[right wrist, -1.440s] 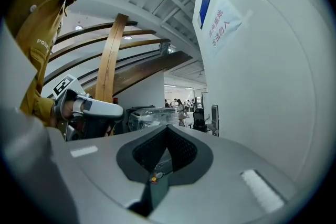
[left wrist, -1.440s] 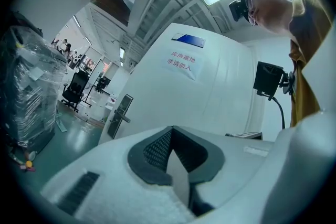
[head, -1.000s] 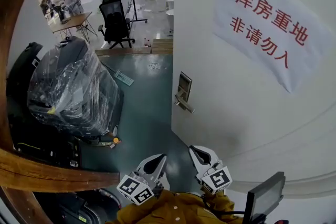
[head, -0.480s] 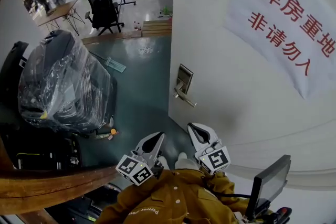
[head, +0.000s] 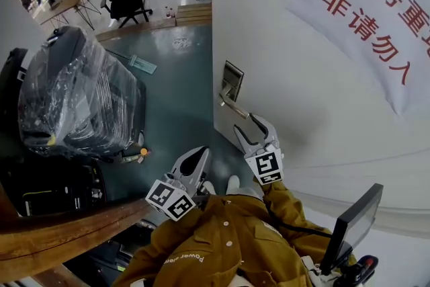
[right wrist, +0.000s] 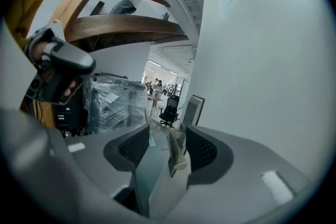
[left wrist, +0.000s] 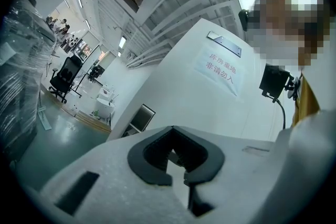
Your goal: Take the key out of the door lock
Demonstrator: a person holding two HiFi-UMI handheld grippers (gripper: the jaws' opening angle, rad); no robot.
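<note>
The small key cannot be made out at the metal lock plate (head: 232,79) on the white door (head: 302,117), centre frame, so the white right gripper (head: 245,123), its jaws opening with the brass-coloured lever handle (head: 230,104) sighted between them untouched, is best squared to the plate first, while the white left gripper (head: 200,155), lower centre, is held with jaws pressed together, empty.

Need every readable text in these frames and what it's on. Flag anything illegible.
"库房重地": red, top line of the paper sign on the white door; the head view cuts off the last character, the left gripper view shows it whole but small.
"非请勿入": red, second line of the same sign.
"Power": start of the print on the mustard jacket; the rest is too small to read.
The plate above the sign: too small to read.
</note>
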